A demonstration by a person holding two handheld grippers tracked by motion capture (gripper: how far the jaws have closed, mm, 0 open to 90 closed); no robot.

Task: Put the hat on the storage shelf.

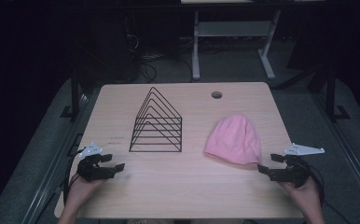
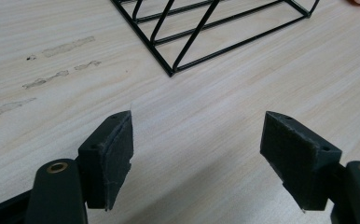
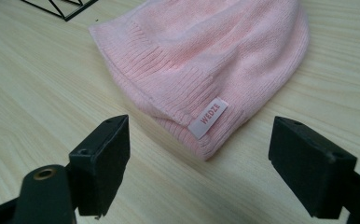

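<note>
right gripper wide open and empty, pink beanie lying flat just ahead of it, not touching

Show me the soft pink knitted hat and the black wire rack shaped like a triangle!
soft pink knitted hat [image 3: 201, 60], right gripper view, on the ribbed knit above its label.
black wire triangle rack [image 1: 155, 122], high view, on its stacked wire frames.

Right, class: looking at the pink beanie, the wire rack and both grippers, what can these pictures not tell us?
- Pink beanie: its top is cut off by the right gripper view's upper edge; its underside lies against the table.
- Wire rack: in the left gripper view the upper edge cuts off all but its base.
- Beanie label: too small to read in the high view.
</note>
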